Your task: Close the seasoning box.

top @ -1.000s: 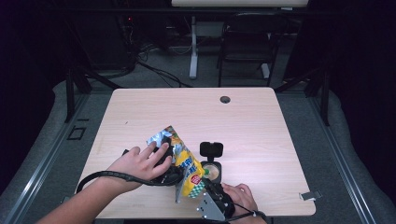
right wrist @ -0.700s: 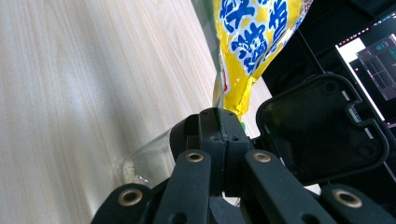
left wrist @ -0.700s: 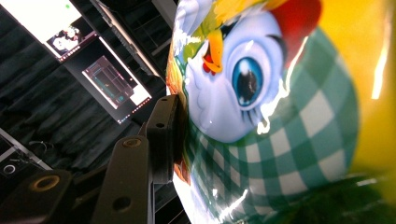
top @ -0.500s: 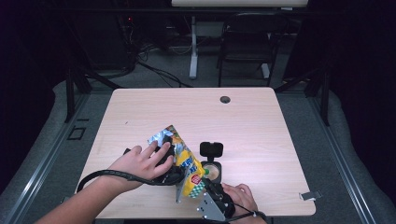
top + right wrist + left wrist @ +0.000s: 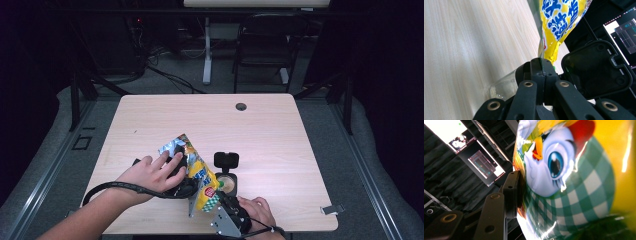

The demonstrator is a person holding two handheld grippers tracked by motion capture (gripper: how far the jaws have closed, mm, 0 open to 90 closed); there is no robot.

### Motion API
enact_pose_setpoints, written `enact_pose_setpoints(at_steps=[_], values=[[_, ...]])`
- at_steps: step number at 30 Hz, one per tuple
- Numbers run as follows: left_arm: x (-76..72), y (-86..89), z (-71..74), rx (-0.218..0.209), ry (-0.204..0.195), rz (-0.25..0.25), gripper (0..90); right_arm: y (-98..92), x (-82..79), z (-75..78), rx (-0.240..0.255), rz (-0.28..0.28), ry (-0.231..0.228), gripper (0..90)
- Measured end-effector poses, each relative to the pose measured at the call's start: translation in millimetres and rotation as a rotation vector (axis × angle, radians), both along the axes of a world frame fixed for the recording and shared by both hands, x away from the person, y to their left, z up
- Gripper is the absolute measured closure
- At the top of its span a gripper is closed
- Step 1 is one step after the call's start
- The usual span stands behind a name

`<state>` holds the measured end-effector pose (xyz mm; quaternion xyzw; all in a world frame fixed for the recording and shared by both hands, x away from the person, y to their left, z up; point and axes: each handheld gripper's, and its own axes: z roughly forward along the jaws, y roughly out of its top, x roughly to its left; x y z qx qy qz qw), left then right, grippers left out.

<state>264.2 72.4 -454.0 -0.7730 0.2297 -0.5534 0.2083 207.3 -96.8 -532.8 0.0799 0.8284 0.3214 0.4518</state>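
In the lower middle of the high view we see the snack bag (image 5: 192,167) held up off the desk (image 5: 280,140), tilted, with its silver top toward the upper left and its yellow bottom corner toward the lower right. Our left claw (image 5: 182,172) is clamped across the bag's middle, under the left hand (image 5: 155,172); in the left gripper view one black pad presses flat against the checked, cartoon-printed side of the bag (image 5: 574,185). Our right claw (image 5: 220,200), at the bottom edge of the high view, is pinched tight on the bag's lower corner; in the right gripper view its jaws (image 5: 540,72) meet on the thin seam of the bag (image 5: 556,25). Just right of the bag stands a small round container (image 5: 227,184) with its black lid (image 5: 226,160) flipped up.
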Motion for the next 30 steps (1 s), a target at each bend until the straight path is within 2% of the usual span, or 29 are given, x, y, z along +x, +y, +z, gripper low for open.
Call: enact_pose_setpoints(at_steps=[3, 8, 9, 10, 11, 15, 16, 17, 20, 30], values=[[-0.3, 0.0, 0.3, 0.003, 0.0, 0.0, 58.5, -0.5, -0.8, 1.7, -0.023, -0.009, -0.004, 90.0], [-0.7, -0.1, 0.4, 0.004, -0.002, -0.001, 58.6, 0.1, -0.8, 1.1, -0.017, -0.005, -0.004, 90.0], [-0.9, -0.3, 0.7, 0.006, -0.001, 0.001, 58.7, 0.4, -0.2, -0.1, 0.002, 0.004, -0.002, 90.0], [-1.0, -0.4, 0.8, 0.006, -0.003, -0.001, 58.7, -0.1, -1.2, 2.0, -0.029, -0.009, -0.006, 90.0], [-1.2, -0.6, 1.0, 0.007, -0.005, -0.002, 58.7, 0.4, -0.3, -0.1, 0.002, 0.004, -0.003, 90.0], [-1.4, -0.8, 1.1, 0.012, -0.005, -0.004, 58.8, 0.5, -0.5, -0.1, 0.001, 0.004, -0.003, 90.0], [-1.0, 0.2, 0.0, -0.011, 0.005, -0.007, 58.8, 0.5, -0.5, -0.2, 0.001, 0.005, -0.003, 90.0], [-1.0, 0.2, -0.2, -0.015, 0.006, -0.009, 58.8, 0.5, -0.4, -0.2, 0.0, 0.005, -0.003, 90.0], [-1.2, -0.7, 0.6, -0.001, 0.004, -0.007, 58.8, 0.5, -0.5, -0.1, 0.0, 0.005, -0.002, 90.0], [-1.5, -1.4, 0.5, -0.002, 0.002, -0.012, 58.9, 0.7, -0.4, -0.6, 0.004, 0.006, -0.002, 90.0]])
